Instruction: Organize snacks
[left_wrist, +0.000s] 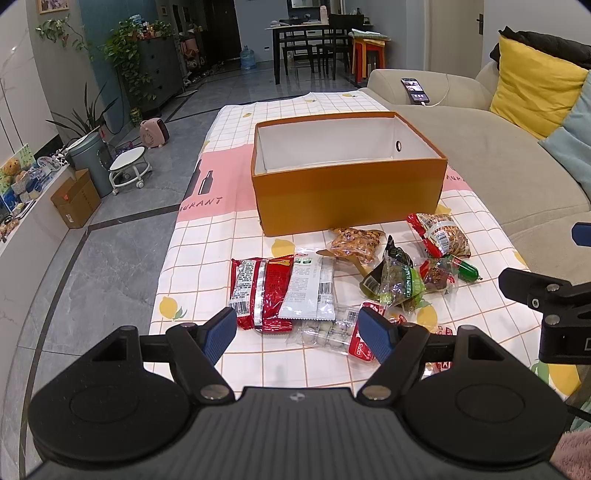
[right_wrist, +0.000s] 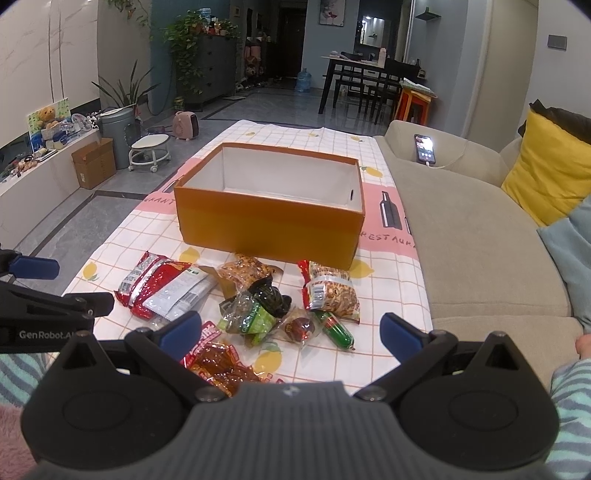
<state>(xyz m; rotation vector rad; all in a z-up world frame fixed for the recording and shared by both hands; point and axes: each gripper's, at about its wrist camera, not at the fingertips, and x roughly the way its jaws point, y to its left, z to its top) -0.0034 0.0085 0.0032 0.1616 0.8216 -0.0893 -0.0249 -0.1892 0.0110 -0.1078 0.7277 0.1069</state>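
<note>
An open orange box (left_wrist: 351, 199) (right_wrist: 269, 221) with a white, bare inside stands on the checked tablecloth. In front of it lie several snack packs: a red pack (left_wrist: 258, 291) (right_wrist: 147, 284), a white pack (left_wrist: 308, 288) (right_wrist: 181, 291), a peanut bag (left_wrist: 439, 232) (right_wrist: 332, 291), a green sausage (left_wrist: 466, 268) (right_wrist: 337, 328) and a green wrapped snack (left_wrist: 397, 284) (right_wrist: 251, 317). My left gripper (left_wrist: 299, 332) hovers open above the near packs, holding nothing. My right gripper (right_wrist: 291, 328) is open too, over the green and dark wrapped snacks.
A beige sofa (right_wrist: 472, 229) with a yellow cushion (right_wrist: 546, 166) borders the table on the right; a lit phone (right_wrist: 424, 147) lies on its arm. To the left, the floor holds a cardboard box (right_wrist: 94, 166), a bin and a small stool.
</note>
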